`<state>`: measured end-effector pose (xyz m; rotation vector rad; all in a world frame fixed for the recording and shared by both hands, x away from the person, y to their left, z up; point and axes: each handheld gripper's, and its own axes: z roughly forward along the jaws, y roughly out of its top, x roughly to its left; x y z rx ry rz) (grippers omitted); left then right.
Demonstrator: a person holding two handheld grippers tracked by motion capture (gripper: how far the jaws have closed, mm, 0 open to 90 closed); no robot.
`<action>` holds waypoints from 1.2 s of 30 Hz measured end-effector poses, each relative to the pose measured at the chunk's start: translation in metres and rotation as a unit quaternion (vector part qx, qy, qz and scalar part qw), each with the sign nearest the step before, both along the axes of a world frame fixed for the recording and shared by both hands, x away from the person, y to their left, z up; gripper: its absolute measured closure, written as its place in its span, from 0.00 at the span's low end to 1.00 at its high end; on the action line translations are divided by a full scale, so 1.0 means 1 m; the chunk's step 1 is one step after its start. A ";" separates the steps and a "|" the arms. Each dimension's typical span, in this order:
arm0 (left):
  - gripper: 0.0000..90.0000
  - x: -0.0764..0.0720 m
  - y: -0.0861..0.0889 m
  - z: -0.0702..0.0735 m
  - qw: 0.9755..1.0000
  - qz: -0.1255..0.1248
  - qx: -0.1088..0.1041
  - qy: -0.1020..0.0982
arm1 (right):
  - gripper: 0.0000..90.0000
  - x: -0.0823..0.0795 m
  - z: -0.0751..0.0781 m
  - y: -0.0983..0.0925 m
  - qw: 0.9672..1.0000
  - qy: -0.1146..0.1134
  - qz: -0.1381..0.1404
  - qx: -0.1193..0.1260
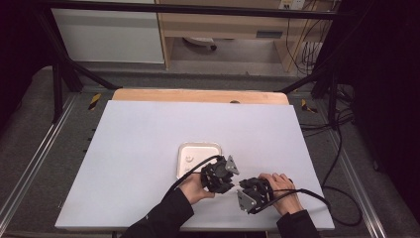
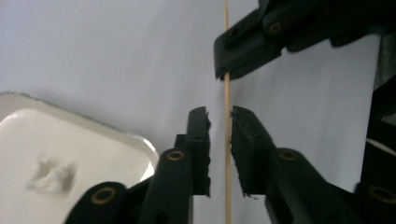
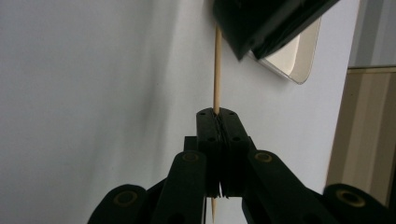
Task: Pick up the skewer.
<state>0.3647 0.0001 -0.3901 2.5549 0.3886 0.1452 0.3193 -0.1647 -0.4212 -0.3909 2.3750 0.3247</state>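
Observation:
A thin wooden stick (image 2: 227, 93) runs between my two grippers, just above the white table. My right gripper (image 3: 217, 113) is shut on the stick (image 3: 216, 70), its jaws pressed together around it. In the left gripper view the stick passes through the narrow gap of my left gripper (image 2: 219, 114), whose jaws stand slightly apart and do not pinch it. In the high view the left gripper (image 1: 220, 174) and right gripper (image 1: 250, 193) face each other near the table's front edge.
A white tray (image 1: 198, 148) lies just behind the left gripper, with a small white lump (image 2: 49, 177) in it. The tray's rim (image 3: 299, 56) shows beyond the left gripper's jaw. A wooden strip (image 1: 198, 95) borders the table's far edge.

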 end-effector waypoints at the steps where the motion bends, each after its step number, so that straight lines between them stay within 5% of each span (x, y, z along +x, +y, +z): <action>1: 0.81 0.000 0.000 0.000 1.000 0.000 0.000 0.000 | 0.99 0.000 0.000 0.000 1.000 -0.002 0.000 -0.003; 11: 0.77 0.002 0.013 -0.007 0.999 0.000 0.042 0.014 | 0.99 0.003 0.002 0.001 1.000 -0.003 -0.009 -0.013; 20: 0.96 0.000 0.009 -0.010 0.999 -0.011 0.044 0.020 | 0.99 0.003 0.001 0.002 1.000 0.004 -0.015 -0.017; 36: 0.99 -0.005 0.007 -0.010 0.999 -0.009 0.042 0.008 | 0.98 0.003 0.002 0.002 1.000 0.005 -0.020 -0.015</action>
